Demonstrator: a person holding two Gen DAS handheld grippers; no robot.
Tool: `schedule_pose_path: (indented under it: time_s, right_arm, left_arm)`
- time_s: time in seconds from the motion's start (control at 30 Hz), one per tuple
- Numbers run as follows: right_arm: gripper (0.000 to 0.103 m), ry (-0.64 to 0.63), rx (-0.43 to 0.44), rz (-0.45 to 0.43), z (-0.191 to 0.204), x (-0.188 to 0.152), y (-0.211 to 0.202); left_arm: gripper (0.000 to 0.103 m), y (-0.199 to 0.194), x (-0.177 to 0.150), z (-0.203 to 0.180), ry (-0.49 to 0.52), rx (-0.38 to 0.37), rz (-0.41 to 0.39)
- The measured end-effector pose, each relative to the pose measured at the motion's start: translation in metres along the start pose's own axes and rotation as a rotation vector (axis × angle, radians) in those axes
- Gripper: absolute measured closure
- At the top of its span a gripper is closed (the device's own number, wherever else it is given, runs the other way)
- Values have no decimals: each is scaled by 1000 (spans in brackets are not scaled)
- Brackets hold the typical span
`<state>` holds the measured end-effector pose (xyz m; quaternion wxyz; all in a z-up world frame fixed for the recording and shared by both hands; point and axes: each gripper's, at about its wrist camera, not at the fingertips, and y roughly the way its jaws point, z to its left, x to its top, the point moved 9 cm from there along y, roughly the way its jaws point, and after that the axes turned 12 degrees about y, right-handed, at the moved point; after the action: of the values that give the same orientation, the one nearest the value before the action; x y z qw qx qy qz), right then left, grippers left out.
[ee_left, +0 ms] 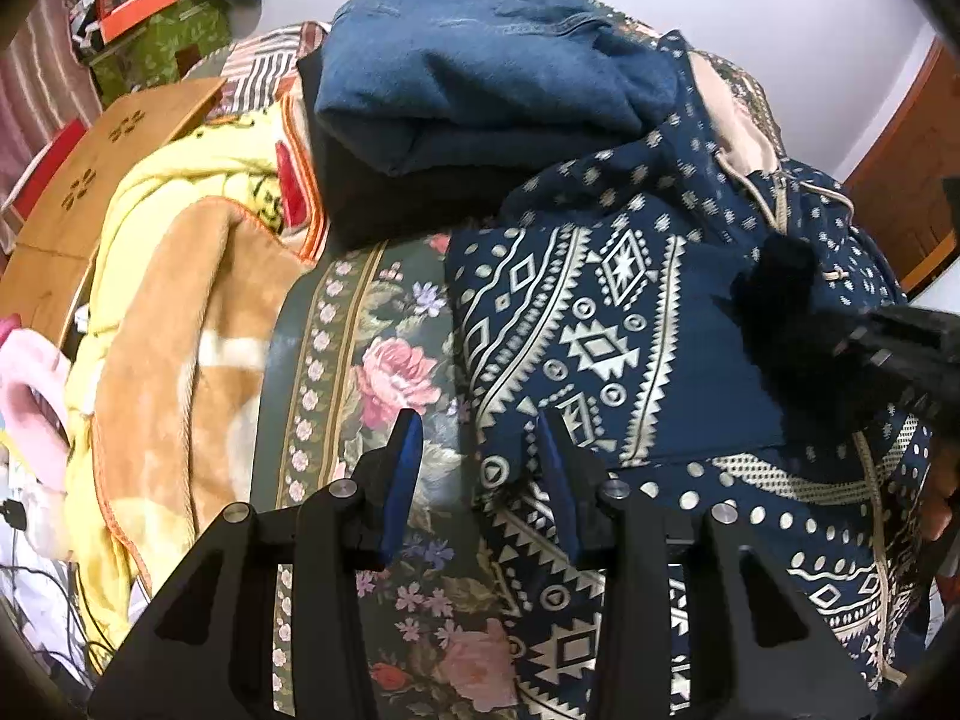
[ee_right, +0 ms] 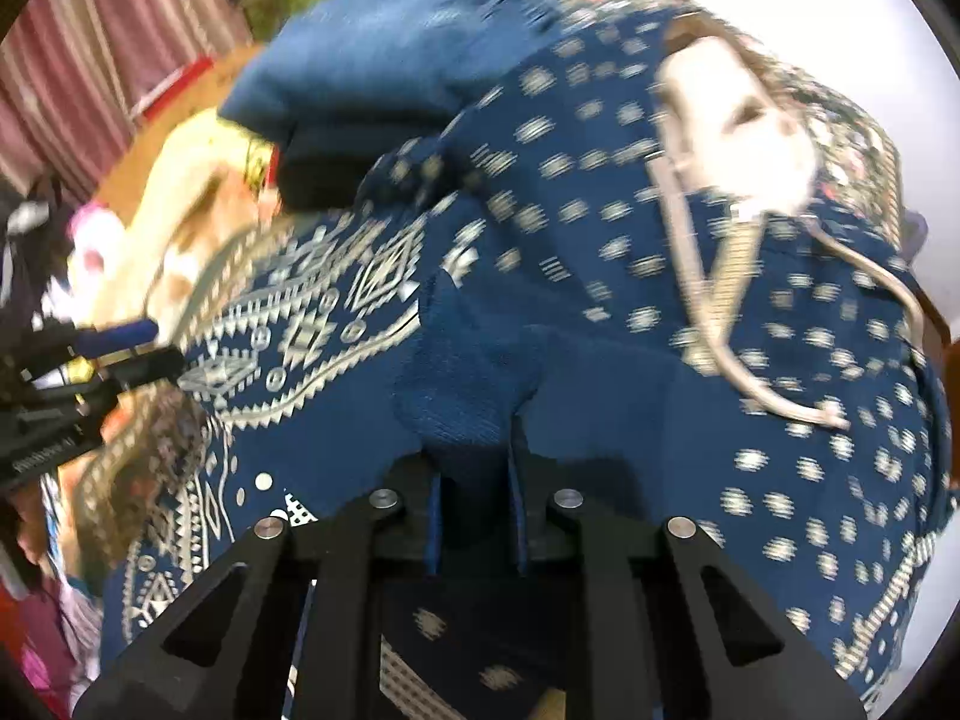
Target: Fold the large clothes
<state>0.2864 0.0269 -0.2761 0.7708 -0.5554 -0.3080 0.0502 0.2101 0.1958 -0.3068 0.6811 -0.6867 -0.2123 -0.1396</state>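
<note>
While the right tongs (ee_right: 474,480) are pinching a fold of the hoodie (ee_left: 600,324), the left tongs (ee_left: 480,450) are hovering apart beside its edge, likely needing to grab it next.

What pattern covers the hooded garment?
Cream geometric motifs on navy hooded garment, clearest in the left wrist view.

Light: even, bright indoor light — the white wall (ee_left: 750,18) at upper right is nearly blown out.
Left view: mostly sharp.
Right view: my motion smears the patterned hoodie (ee_right: 690,276).
Edges: fisheye bending, black corners.
</note>
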Motion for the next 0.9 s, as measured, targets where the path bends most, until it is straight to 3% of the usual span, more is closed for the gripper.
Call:
schedule_pose_path:
  time_s: [0.23,0.47,0.6,0.77,0.9]
  right_arm:
    - [88,121,21,-253,-51,35,-107]
    - [89,217,16,-384,-84,43,-145]
    - [89,274,-17,-366,-114,24,-141]
    - [88,334,-71,-243,-149,-12,-109]
    - [88,387,-99,-162,-174,-35,-86]
  left_arm:
    - [64,-7,20,-19,52,23,-29]
    - [64,4,30,-54,84,-23,-17]
    - [64,19,26,-72,99,-45,17]
    - [64,40,15,-84,112,-45,67]
    - [55,42,14,-81,108,-10,45]
